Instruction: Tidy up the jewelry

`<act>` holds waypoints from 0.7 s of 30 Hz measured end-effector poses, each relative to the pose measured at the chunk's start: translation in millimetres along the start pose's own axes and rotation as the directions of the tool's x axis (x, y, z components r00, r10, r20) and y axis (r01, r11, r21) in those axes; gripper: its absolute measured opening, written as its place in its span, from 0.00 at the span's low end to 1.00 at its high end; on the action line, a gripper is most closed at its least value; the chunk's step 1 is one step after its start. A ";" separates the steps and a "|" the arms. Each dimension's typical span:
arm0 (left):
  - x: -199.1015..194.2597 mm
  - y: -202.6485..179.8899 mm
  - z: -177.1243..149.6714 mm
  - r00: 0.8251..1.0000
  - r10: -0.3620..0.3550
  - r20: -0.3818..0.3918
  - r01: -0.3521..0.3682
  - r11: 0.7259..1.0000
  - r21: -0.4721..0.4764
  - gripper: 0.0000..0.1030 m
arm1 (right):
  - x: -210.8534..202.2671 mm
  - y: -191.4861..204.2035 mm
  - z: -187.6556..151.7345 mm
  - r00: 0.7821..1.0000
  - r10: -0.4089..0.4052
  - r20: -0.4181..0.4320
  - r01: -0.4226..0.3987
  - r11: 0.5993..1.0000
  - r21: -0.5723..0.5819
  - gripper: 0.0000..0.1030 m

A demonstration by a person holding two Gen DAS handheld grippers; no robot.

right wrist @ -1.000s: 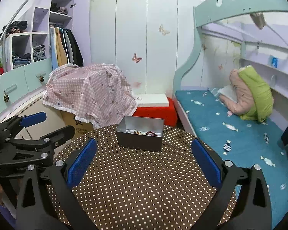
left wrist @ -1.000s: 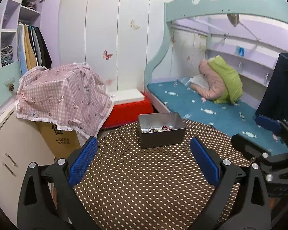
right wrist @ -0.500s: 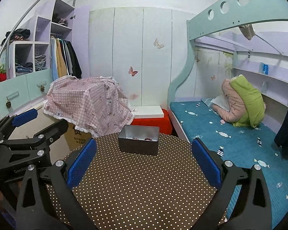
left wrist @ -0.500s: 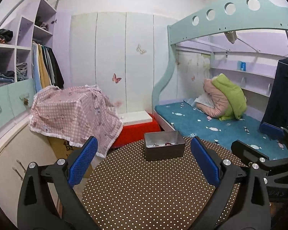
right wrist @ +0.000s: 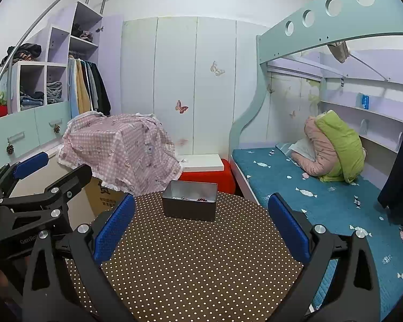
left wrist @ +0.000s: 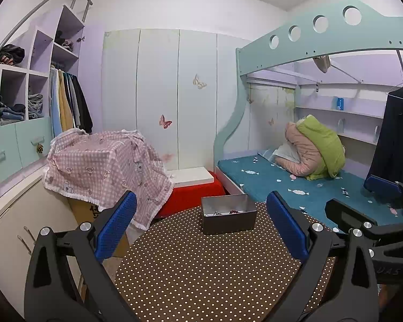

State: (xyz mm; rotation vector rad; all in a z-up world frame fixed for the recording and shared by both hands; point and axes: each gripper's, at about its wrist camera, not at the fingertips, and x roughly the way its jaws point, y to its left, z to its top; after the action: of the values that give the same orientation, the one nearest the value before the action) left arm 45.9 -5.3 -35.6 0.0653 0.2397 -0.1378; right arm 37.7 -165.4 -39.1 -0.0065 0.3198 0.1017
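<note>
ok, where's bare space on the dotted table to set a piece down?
Free: the whole dotted cloth between the metal tin and both open grippers, left gripper and right gripper, plus strips either side of the tin. Crowded: only inside the tin, where jewelry lies. The far rim behind the tin is hidden.

Bright even light, sharp, fisheye-warped dark edges.

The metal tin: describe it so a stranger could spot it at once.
Find the round table with the brown, white-dotted cloth, in front of the blue bed. At its far edge sits the metal tin, an open grey rectangular box holding some jewelry. Nothing else stands on the table.
</note>
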 end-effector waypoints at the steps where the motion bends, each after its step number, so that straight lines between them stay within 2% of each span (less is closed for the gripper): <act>1: -1.1 0.4 -0.7 1.000 0.000 0.000 0.000 1.000 0.000 0.94 | -0.1 0.1 0.0 1.000 -0.001 0.001 0.001 1.000 -0.001 0.93; 21: -5.7 -0.2 -1.7 1.000 0.007 0.018 -0.007 1.000 0.007 0.94 | -4.4 -1.4 1.2 1.000 -0.004 0.007 0.004 1.000 -0.005 0.93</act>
State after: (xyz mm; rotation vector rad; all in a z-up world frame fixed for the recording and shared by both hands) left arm 40.0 -4.6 -35.9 0.0721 0.2210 -0.1325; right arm 34.1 -167.2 -36.5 -0.0121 0.3125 0.0986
